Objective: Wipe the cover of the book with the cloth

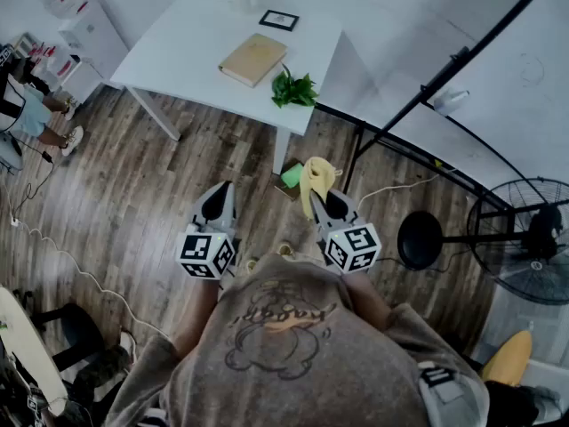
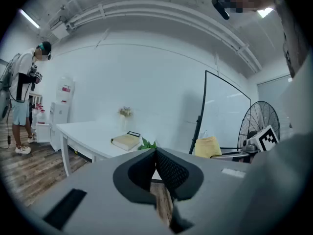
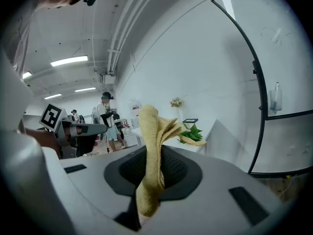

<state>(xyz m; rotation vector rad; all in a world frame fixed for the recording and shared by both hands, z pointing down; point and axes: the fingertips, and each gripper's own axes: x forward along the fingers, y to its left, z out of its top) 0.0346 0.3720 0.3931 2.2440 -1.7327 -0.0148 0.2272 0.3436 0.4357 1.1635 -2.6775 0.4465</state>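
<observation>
On white table (image 1: pixel 191 56) far ahead, book (image 1: pixel 253 59) lies flat, long axis slanting up-right in head view; gripper views add: right gripper (image 3: pixel 155 153) clamped on upright yellow cloth (image 3: pixel 149 131); left gripper (image 2: pixel 155 154) jaws together, empty.

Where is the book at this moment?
In the head view, the tan rectangular book lies on the white table, upper centre, between the black picture frame and the green leafy plant.

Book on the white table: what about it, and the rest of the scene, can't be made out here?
- The book cover: too small in the head view and the left gripper view to show a title or dirt.
- The framed picture: head view, too small to tell its content.
- Tips of the right gripper: head view, covered by the cloth it clamps.
</observation>
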